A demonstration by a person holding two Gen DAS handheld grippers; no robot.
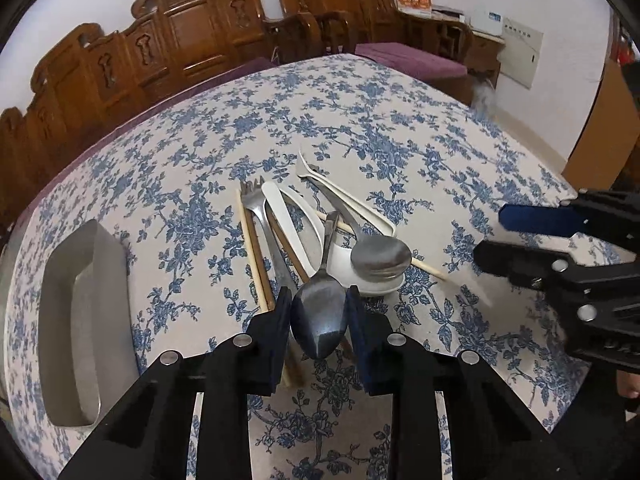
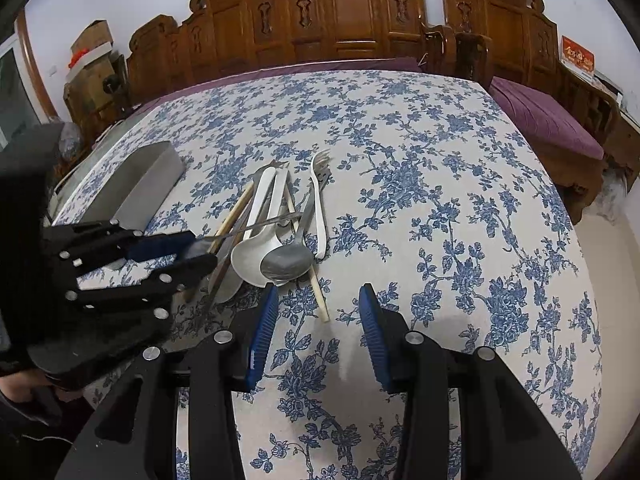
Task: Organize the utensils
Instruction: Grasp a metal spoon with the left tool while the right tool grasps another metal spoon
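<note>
A pile of utensils lies mid-table on the blue-flowered cloth: a metal fork (image 1: 252,200), wooden chopsticks (image 1: 256,256), a white plastic spoon (image 1: 340,258), a white plastic fork (image 2: 319,200) and a metal spoon (image 1: 380,258). My left gripper (image 1: 319,294) is shut on the bowl of another metal spoon (image 1: 318,320), whose handle points away over the pile. In the right wrist view the left gripper (image 2: 202,250) holds it at the pile's left side. My right gripper (image 2: 319,292) is open over bare cloth just in front of the pile, with nothing between its fingers.
A grey metal container (image 1: 80,320) stands on the table left of the pile, also seen as the container (image 2: 140,188). Carved wooden benches (image 2: 344,20) with purple cushions (image 2: 548,120) line the table's far side. A person's hand shows at the lower left edge.
</note>
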